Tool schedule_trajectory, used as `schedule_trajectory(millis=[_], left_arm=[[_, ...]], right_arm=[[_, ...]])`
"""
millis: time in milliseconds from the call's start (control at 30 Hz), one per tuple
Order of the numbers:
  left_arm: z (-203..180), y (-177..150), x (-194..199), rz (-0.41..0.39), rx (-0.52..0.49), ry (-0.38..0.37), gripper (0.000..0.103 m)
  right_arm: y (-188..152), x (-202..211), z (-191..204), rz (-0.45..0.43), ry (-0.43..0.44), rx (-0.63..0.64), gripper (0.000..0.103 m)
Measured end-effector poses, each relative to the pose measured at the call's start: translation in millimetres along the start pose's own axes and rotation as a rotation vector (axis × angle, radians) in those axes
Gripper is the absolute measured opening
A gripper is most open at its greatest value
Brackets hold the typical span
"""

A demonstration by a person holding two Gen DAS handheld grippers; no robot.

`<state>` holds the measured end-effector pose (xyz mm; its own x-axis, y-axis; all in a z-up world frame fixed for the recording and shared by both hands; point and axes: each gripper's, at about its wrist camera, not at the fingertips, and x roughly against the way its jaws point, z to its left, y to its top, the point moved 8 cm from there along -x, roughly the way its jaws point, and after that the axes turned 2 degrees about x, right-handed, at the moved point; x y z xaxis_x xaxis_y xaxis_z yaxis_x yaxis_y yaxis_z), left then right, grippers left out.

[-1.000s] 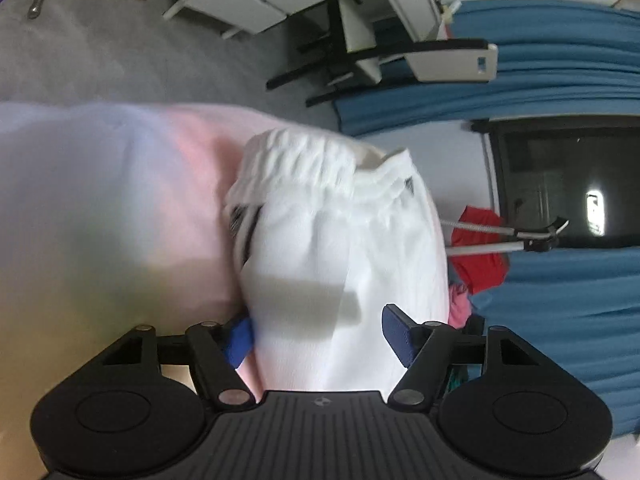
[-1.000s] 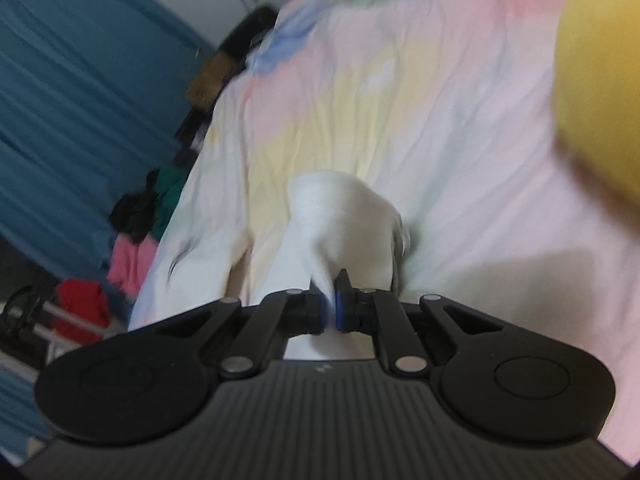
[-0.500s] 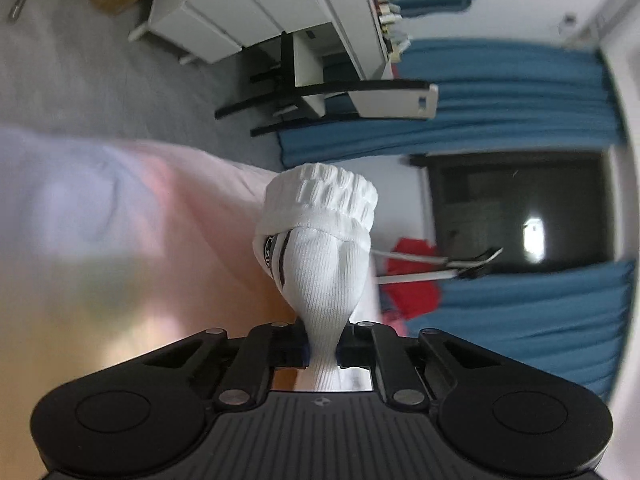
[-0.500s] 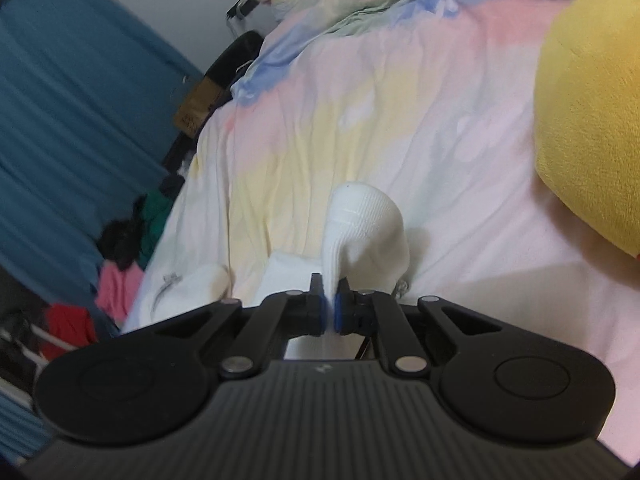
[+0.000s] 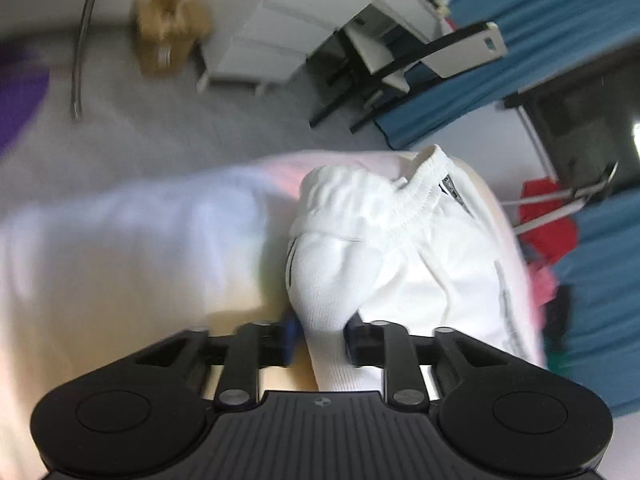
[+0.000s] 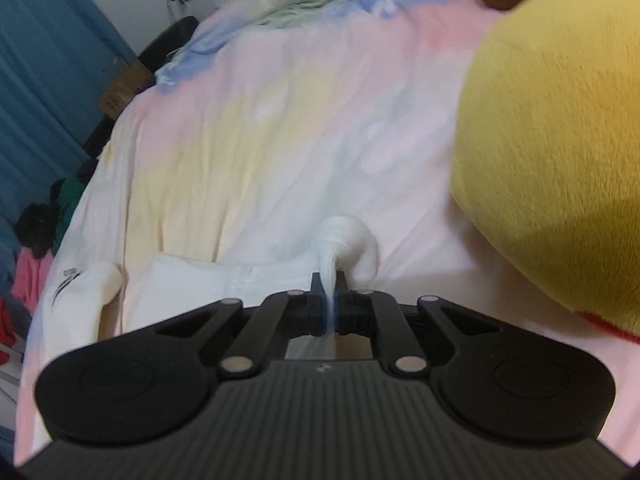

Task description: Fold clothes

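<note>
A pair of white shorts point(image 5: 404, 256) with an elastic waistband and grey side stripes lies bunched on the pastel bedsheet point(image 5: 120, 248). My left gripper point(image 5: 318, 334) is shut on a thick bunch of the white fabric, which bulges out between the blue pads. In the right wrist view, my right gripper point(image 6: 329, 300) is shut on a thin fold of the same white shorts point(image 6: 352, 248), with the rest of the garment spread low to its left on the bedsheet point(image 6: 280, 120).
A big yellow plush cushion point(image 6: 552, 168) sits on the bed close to the right gripper. Past the bed edge are grey floor, a cardboard box point(image 5: 168, 48), white drawers point(image 5: 280, 36), a chair point(image 5: 420, 52), blue curtains point(image 5: 540, 44) and a clothes pile point(image 6: 36, 236).
The left gripper closed on the shorts a second ago and has since swung, bringing the waistband and more of the garment into view. The right gripper stayed shut and moved along the bed toward the yellow cushion.
</note>
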<state>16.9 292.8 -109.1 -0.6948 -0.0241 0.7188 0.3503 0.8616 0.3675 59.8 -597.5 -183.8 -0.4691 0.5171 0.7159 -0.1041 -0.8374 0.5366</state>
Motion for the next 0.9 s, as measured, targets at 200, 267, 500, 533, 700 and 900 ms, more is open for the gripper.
schedule_trajectory(millis=[200,267,500,533,700,900], left_arm=[[-38,4,42,-0.221,-0.165,0.077,0.082],[-57,2,57,-0.3,-0.232,0.077,0.087],[-174,-64,65,-0.341,-0.598,-0.072,0.095],[-192,-79,65,-0.344,-0.656,-0.095,0.096],[-268,-147,39,-0.296,-0.827,-0.224,0.098],[-284,-205,-24,-0.241,-0.886,-0.286,0.098]], right_arm=[[2,27,20,-0.051,0.036,0.054,0.064],[5,44,31,-0.103,0.071,0.062,0.077],[-12,58,97,-0.122,0.286,0.195,0.077],[-19,51,107,-0.094,0.316,0.206,0.077],[-53,17,155,0.045,0.466,0.263,0.075],[-95,-21,209,0.214,0.646,0.329,0.076]])
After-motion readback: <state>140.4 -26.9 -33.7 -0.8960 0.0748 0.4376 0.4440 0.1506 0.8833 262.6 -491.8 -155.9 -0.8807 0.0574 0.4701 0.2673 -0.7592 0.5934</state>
